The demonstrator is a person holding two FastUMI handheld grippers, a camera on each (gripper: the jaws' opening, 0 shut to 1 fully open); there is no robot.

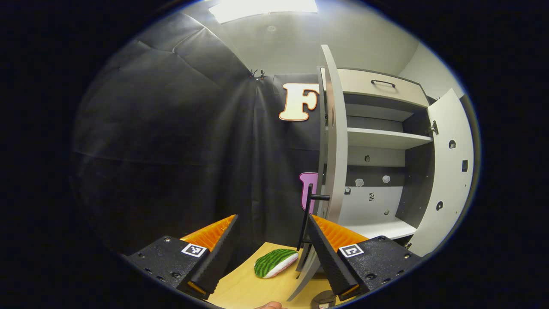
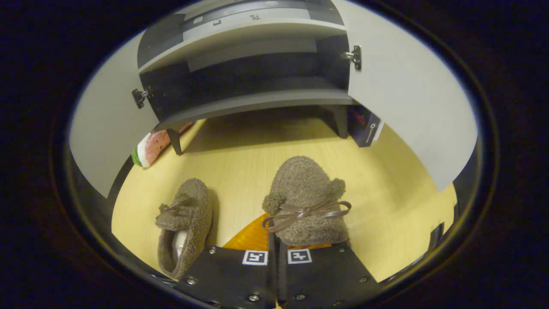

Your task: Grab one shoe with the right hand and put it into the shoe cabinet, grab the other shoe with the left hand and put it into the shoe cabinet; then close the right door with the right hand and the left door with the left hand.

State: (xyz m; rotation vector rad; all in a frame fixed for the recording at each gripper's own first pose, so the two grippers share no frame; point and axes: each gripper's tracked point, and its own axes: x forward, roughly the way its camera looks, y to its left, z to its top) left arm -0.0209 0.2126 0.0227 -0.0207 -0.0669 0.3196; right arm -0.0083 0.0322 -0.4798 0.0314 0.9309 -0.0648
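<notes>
Two brown fuzzy slippers lie on the yellow floor in the right gripper view. The nearer shoe (image 2: 305, 197), with a ribbon bow, has its heel between the fingers of my right gripper (image 2: 276, 242), which is shut on it. The other shoe (image 2: 186, 223) lies to its left, untouched. Beyond them stands the shoe cabinet (image 2: 257, 103) with both doors swung out. In the left gripper view my left gripper (image 1: 273, 219) is open and holds nothing. It is raised in front of the black cloth wall, left of the cabinet (image 1: 377, 139) and the left door (image 1: 336, 141), seen edge-on.
A watermelon-patterned cushion (image 1: 274, 262) lies on the floor by the cabinet's left leg, also visible as the cushion (image 2: 148, 148) in the right gripper view. A dark box (image 2: 364, 126) leans behind the right door (image 2: 407, 111). A black handle (image 1: 306, 214) sticks out of the left door.
</notes>
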